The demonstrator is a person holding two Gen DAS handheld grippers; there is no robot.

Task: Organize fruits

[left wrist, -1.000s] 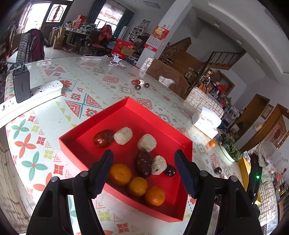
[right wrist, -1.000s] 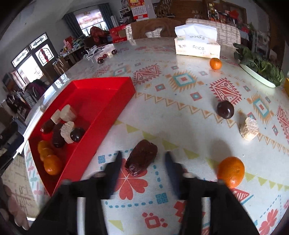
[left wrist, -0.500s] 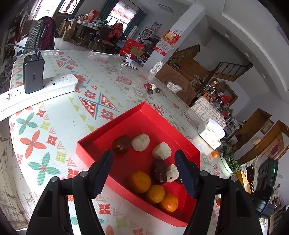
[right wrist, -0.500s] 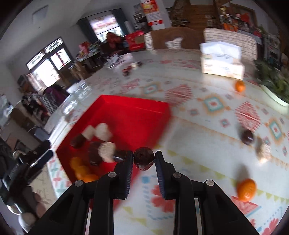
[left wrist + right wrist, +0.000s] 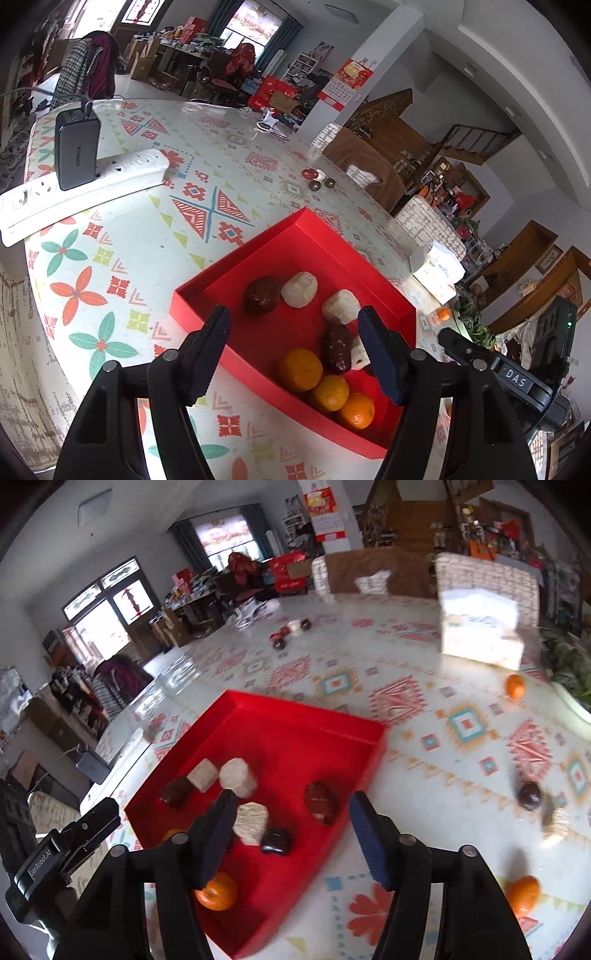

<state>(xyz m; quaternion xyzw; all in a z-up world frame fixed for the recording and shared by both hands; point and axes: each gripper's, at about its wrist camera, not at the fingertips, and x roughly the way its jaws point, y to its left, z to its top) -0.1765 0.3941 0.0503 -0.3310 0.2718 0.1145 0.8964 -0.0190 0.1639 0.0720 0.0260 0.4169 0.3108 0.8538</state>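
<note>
A red tray [image 5: 303, 236] [image 5: 295, 709] sits on the patterned table and holds oranges [image 5: 300, 370], dark red dates [image 5: 262, 294] and pale beige fruits [image 5: 300, 289]. My left gripper [image 5: 294, 347] is open and empty above the tray's near edge. My right gripper [image 5: 291, 829] is open and empty above the tray's near right corner. A dark red date [image 5: 320, 800] lies in the tray just beyond its fingers. On the table to the right lie an orange [image 5: 522, 895], a dark round fruit [image 5: 529, 796], a pale fruit [image 5: 555, 824] and a far orange [image 5: 515, 686].
A white power strip [image 5: 85, 188] with a black charger [image 5: 77, 149] lies at the table's left. A tissue box [image 5: 480, 631] and a green plant dish [image 5: 570, 672] stand at the far right. Small dark fruits [image 5: 290, 631] lie at the far side.
My right gripper carried the dark red date from the table over the tray, opened and let it go; the date now lies in the tray. The left gripper drew back slightly, still open.
</note>
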